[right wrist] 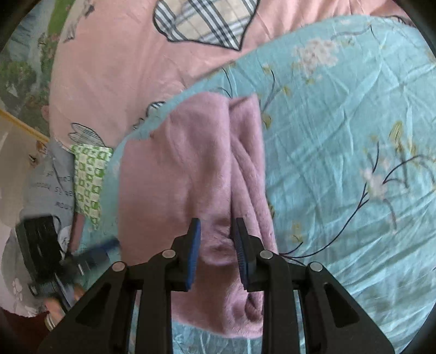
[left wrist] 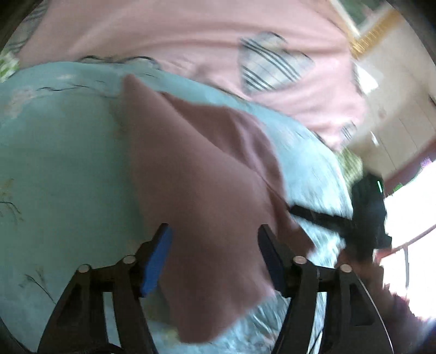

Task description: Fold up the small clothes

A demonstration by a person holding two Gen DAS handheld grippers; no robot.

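Observation:
A small mauve-pink fleece garment [right wrist: 190, 174] lies on a light blue floral bedsheet [right wrist: 340, 168]. In the right wrist view my right gripper [right wrist: 216, 226] has its jaws narrowly apart with a fold of the garment bunched between the blue pads. In the left wrist view the same garment [left wrist: 207, 190] looks brownish and runs down between the fingers of my left gripper [left wrist: 214, 231], whose jaws stand wide apart. The right gripper [left wrist: 308, 215] shows there at the garment's right edge, blurred. The left gripper [right wrist: 109, 245] shows blurred at the lower left of the right wrist view.
A pink blanket [right wrist: 122, 68] with a plaid heart patch [right wrist: 204, 21] lies beyond the blue sheet. A green-and-white patterned cloth [right wrist: 90, 174] and a grey printed fabric [right wrist: 51, 185] lie at the left. A bright window [left wrist: 408, 217] is at the right.

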